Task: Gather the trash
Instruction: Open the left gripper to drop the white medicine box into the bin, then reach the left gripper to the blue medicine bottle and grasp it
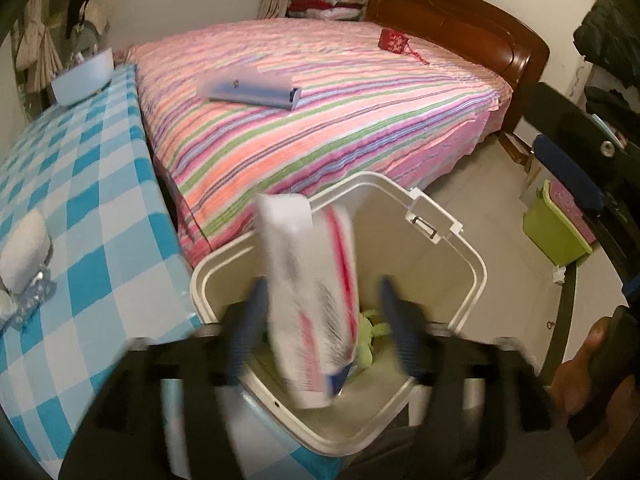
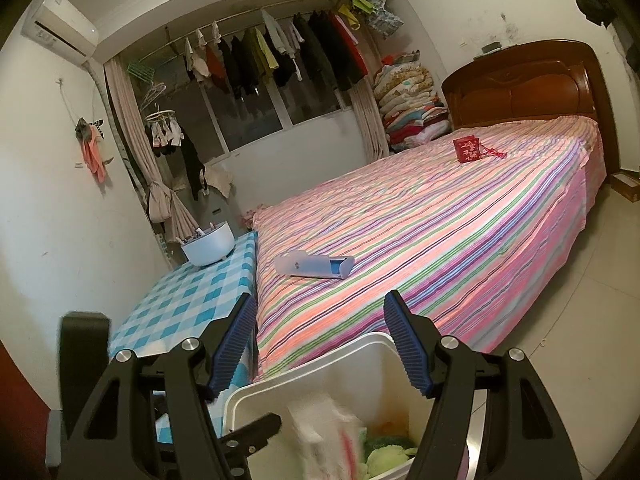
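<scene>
A cream trash bin stands on the floor between the bed and the checkered table. A white packet with red and blue print is blurred in mid-air over the bin's mouth, upright and tilted. My left gripper is open, its blue fingers apart on either side of the packet and not pressing it. Green trash lies at the bin's bottom. In the right wrist view my right gripper hangs open and empty above the bin, with the blurred packet inside its mouth.
The striped bed holds a blue case and a red pouch. The checkered table carries a white bowl and a white bundle. A green bin and crumpled tissue are on the floor at right.
</scene>
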Motion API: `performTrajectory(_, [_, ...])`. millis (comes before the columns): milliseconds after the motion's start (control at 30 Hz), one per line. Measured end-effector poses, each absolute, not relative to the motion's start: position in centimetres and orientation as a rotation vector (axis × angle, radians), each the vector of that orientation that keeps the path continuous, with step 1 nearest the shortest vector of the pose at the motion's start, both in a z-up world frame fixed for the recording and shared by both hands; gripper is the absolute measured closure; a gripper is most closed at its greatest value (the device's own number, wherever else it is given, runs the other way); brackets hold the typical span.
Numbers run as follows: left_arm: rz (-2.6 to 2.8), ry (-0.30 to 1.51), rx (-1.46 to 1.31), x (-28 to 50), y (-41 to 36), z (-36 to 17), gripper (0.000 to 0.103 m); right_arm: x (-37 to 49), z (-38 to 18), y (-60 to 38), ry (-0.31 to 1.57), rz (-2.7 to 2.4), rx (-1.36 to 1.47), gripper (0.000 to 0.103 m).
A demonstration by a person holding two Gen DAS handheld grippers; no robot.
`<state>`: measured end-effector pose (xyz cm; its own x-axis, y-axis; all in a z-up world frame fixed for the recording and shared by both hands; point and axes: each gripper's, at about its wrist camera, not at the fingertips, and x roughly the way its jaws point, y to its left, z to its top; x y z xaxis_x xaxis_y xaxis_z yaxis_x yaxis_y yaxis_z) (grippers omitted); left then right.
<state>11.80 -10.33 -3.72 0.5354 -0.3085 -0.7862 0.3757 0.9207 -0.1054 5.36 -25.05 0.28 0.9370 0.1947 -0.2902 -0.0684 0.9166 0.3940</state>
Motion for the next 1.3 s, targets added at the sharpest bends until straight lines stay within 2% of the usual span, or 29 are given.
performTrajectory(167, [-0.358, 0.805, 0.188, 10.4, -11.0, -2.2, 0.015, 5.7, 0.3, -24.7, 0.336, 0.153, 0.394, 0.038])
performTrajectory(267, [-0.337, 0.787, 0.229, 10.2, -10.7, -1.9, 0.015, 5.8, 0.5, -24.2, 0.341, 0.170, 0.393, 0.038])
performTrajectory(567, [-0.241, 0.774, 0.134, 10.7, -3.0, -0.3, 0.015, 6.8, 0.7, -21.4, 0.363, 0.238, 0.375, 0.038])
performTrajectory(800, [-0.127, 0.794, -0.063, 10.6, 6.0, 0.9, 0.015, 8.1, 0.6, -17.3, 0.392, 0.335, 0.361, 0.038])
performTrajectory(1033, [0.046, 0.795, -0.383, 9.0, 16.3, 1.6, 0.015, 9.2, 0.3, -12.2, 0.435, 0.449, 0.339, 0.038])
performTrajectory(1300, [0.198, 0.788, -0.476, 7.4, 23.7, 2.2, 0.015, 9.7, 0.0, -7.5, 0.467, 0.542, 0.311, 0.038])
